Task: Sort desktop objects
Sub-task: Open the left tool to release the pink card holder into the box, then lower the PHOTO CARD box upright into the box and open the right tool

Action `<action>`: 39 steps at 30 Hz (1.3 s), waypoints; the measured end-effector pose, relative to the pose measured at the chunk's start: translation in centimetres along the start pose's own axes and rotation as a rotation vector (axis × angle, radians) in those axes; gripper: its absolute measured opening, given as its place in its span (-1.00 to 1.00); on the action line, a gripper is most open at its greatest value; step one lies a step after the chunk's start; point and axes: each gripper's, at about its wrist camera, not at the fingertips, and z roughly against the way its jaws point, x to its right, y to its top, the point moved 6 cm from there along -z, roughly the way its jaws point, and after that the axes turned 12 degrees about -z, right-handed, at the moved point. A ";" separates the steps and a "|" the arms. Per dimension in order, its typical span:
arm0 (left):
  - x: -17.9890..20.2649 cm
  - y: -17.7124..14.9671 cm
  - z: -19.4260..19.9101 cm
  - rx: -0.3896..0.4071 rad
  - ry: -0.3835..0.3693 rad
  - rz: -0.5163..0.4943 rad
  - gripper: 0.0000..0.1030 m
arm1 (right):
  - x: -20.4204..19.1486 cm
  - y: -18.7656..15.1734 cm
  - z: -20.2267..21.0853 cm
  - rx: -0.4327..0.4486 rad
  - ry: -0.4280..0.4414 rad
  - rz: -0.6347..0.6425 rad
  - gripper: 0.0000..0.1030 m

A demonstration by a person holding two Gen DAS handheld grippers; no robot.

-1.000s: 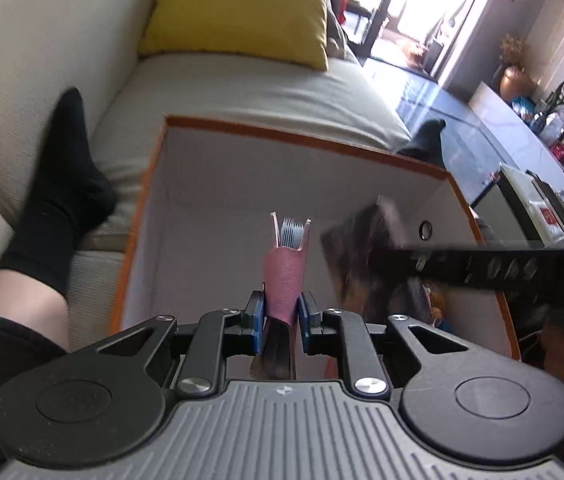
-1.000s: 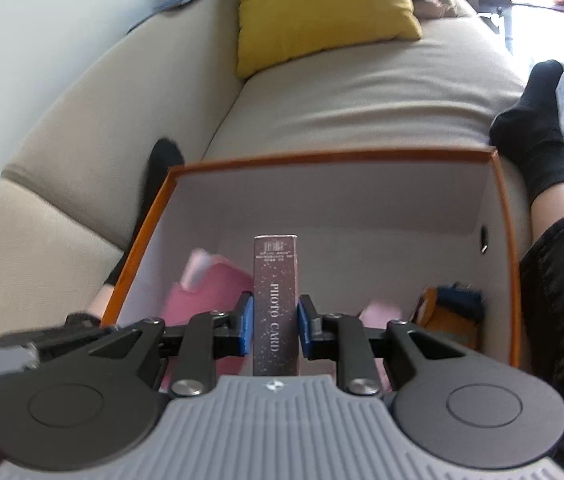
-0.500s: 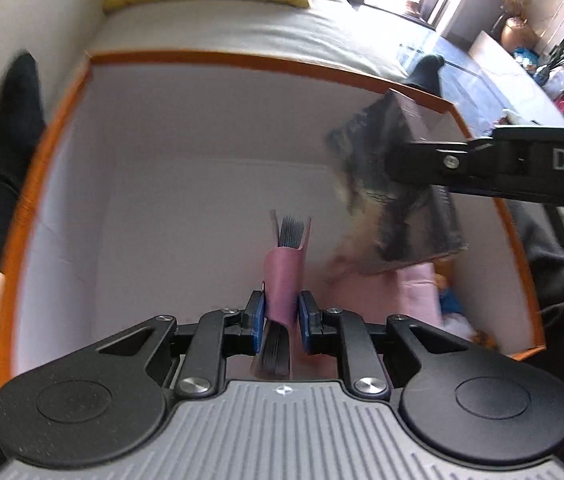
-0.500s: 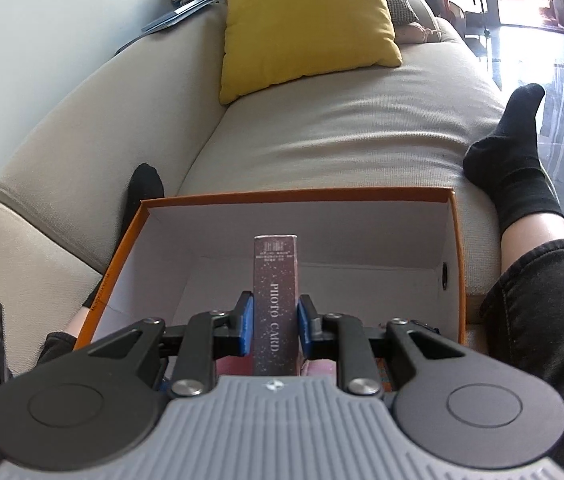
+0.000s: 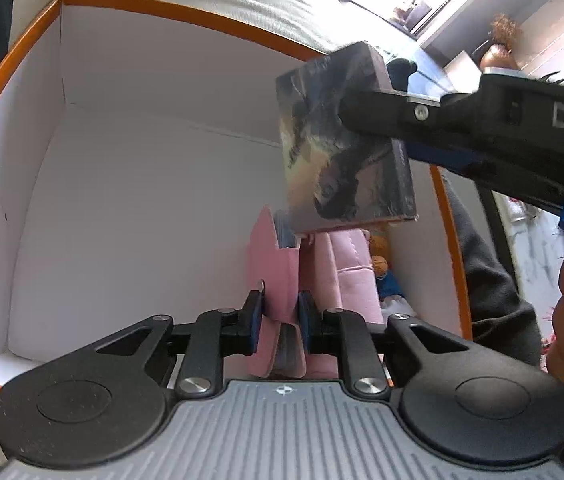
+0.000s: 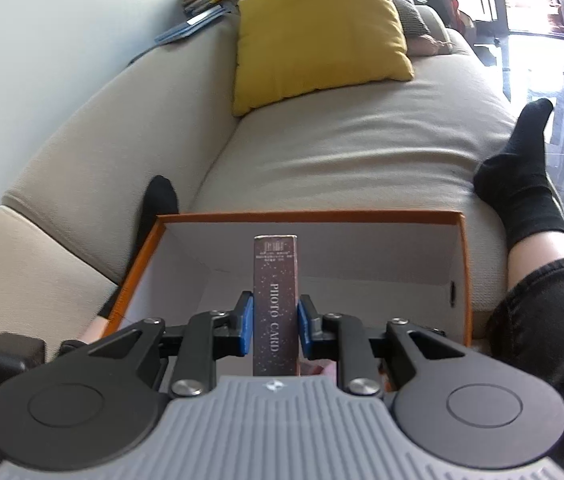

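Sorting looks partly done – pink items (image 5: 356, 272) and a small toy (image 5: 380, 266) already lie at the 3 o'clock side of the orange box (image 5: 185, 10), while two things are not yet dropped in. The left tool (image 5: 279, 312) is low inside the box, its jaws easing open around a pink card sleeve (image 5: 277, 272) that sits between the pads. The right tool (image 6: 275, 322) grips a dark photo-card box (image 6: 275, 280) upright above the box's 6 o'clock edge – a slim purple-brown carton, speckled spine reading "PHOTO CARD", picture on its broad face. Both await placing.
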 end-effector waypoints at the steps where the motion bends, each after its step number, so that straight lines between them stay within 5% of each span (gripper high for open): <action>1: 0.1 -0.1 0.1 0.004 -0.005 -0.008 -0.53 | -0.3 0.0 -0.1 -0.006 0.008 -0.002 -0.54; 15: 1.0 -1.2 2.0 0.010 -0.042 -0.163 -0.32 | -1.8 -4.4 -6.4 -0.251 -0.108 0.077 -0.53; 19: 0.2 -1.2 4.7 0.030 -0.058 -0.176 0.01 | -1.3 -5.1 -7.1 -0.312 -0.136 0.070 -0.53; 25: -3.3 -0.2 7.1 0.053 0.022 -0.091 0.08 | -0.9 -5.8 -7.4 -0.382 -0.140 0.020 -0.53; 33: -5.0 0.4 5.6 0.010 0.130 -0.072 0.00 | -0.9 -6.1 -7.9 -0.444 -0.167 -0.026 -0.51; 39: -5.4 0.9 3.3 -0.046 0.114 -0.078 -0.13 | -0.8 -6.4 -8.0 -0.457 -0.183 -0.037 -0.50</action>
